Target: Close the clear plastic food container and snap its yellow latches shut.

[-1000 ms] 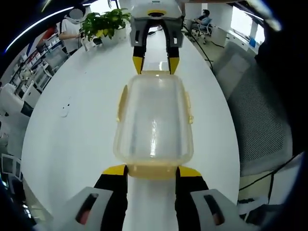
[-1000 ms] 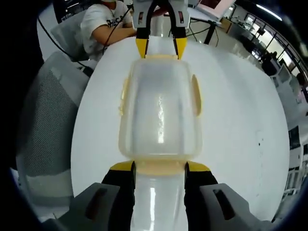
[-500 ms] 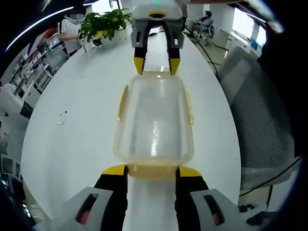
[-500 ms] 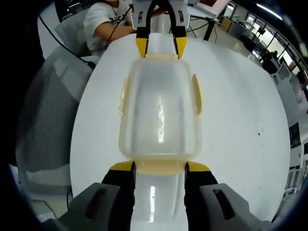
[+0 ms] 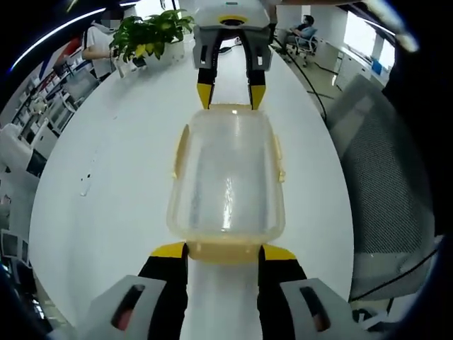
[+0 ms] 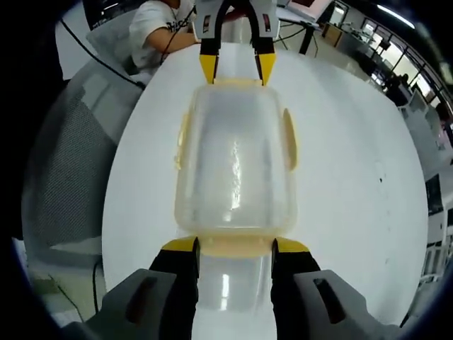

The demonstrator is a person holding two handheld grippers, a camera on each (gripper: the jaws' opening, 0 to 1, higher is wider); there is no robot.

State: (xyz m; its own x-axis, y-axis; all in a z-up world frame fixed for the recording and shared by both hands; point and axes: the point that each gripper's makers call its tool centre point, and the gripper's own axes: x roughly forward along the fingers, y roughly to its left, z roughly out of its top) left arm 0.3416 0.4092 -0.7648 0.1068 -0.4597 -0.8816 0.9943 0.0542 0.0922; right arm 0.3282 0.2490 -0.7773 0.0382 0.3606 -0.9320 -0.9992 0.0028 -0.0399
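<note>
The left gripper (image 5: 224, 252) and right gripper (image 6: 233, 246) are each standing wide open, jaws bracketing opposite short ends of the container (image 5: 226, 178) lying on the white table (image 5: 113, 177), gripping nothing. Its long axis is running straight between them. It is looking light, slick and springy; pressing the yellow latches (image 6: 289, 139) seems best

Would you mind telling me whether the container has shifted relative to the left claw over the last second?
No. The container keeps its place between the left claw tips; the table background slides instead.
</note>
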